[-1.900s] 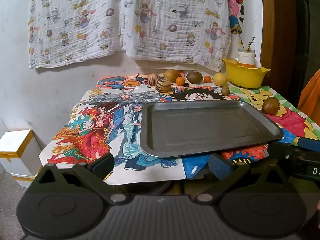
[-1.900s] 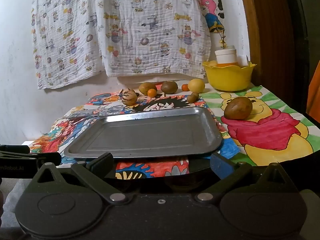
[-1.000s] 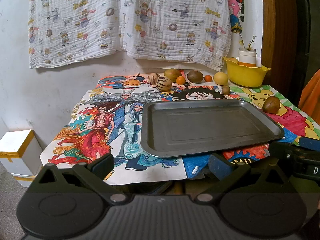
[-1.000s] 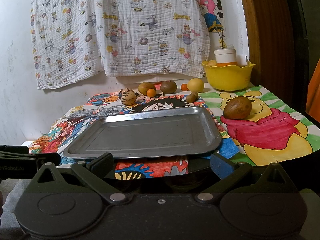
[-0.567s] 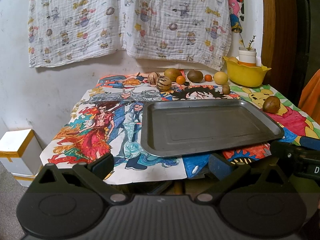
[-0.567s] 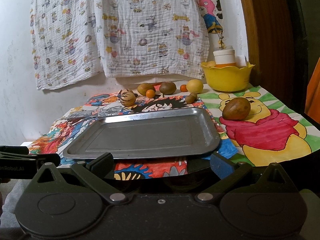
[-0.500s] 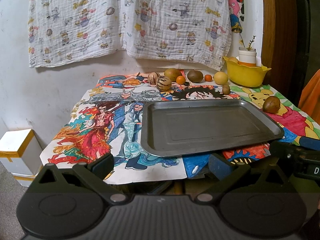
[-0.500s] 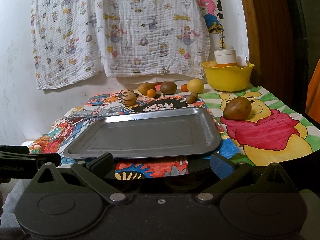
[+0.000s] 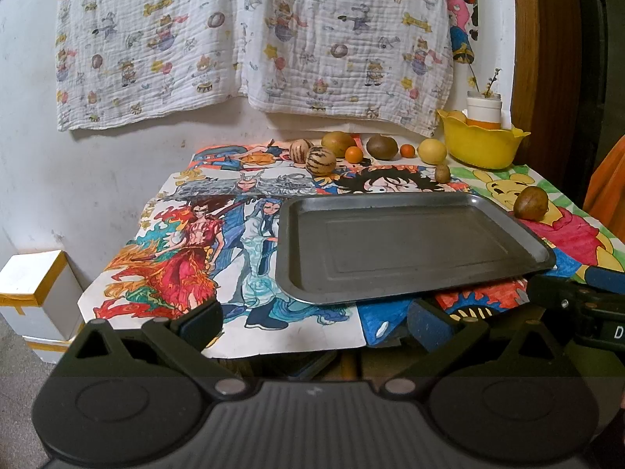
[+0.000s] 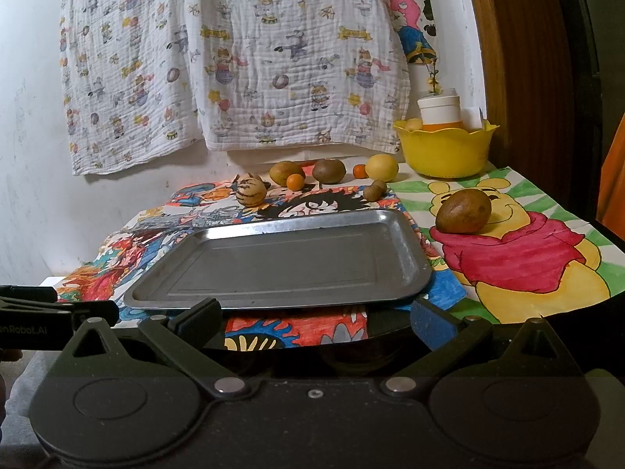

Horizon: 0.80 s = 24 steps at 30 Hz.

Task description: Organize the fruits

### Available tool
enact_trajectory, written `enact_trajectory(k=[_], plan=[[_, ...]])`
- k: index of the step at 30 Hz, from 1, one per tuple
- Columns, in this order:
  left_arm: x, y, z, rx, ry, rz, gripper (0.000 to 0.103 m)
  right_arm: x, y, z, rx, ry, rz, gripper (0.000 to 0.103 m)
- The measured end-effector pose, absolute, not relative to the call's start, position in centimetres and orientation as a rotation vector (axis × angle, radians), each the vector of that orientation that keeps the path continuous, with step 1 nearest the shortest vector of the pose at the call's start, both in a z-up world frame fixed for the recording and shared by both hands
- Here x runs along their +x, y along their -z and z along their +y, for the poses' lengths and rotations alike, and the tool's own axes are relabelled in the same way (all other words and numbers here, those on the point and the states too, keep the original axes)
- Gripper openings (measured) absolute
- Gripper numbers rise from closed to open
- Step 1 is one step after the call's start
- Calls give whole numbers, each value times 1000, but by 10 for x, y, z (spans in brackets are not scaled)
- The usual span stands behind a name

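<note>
Bright drawings all over the surface, with a flat grey tray in the middle and nothing in it. Spotty cloth up on the wall behind.

Almost no change from a moment ago: same tray, same fruits in the same spots, only a tiny wobble in the view. So no fruit picked up yet, by the look of it, and the whole job left to do.

Left claw: wide open, empty, just in front of the tray. Right claw: wide open and empty too.

Behind the tray, in a row: striped fruit, little oranges, yellow fruit. Right of the tray, alone: big brown fruit. Behind and right of the tray: yellow bowl.

Nothing blocking the brown fruit. For the back row, a reach over the tray.
</note>
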State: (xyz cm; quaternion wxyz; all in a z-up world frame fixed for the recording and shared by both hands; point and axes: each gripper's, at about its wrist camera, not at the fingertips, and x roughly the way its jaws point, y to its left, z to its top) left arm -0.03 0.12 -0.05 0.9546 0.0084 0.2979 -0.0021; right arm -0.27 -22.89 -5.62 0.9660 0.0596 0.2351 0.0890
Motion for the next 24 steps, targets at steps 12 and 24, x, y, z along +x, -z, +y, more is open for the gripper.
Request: enact_trajectory(k=[12, 24], plan=[[-1, 2, 2, 16, 4, 603, 103, -2, 56, -229, 122, -179, 475, 103], [2, 6, 8, 14, 1, 611, 103, -1, 56, -228, 119, -180, 473, 103]])
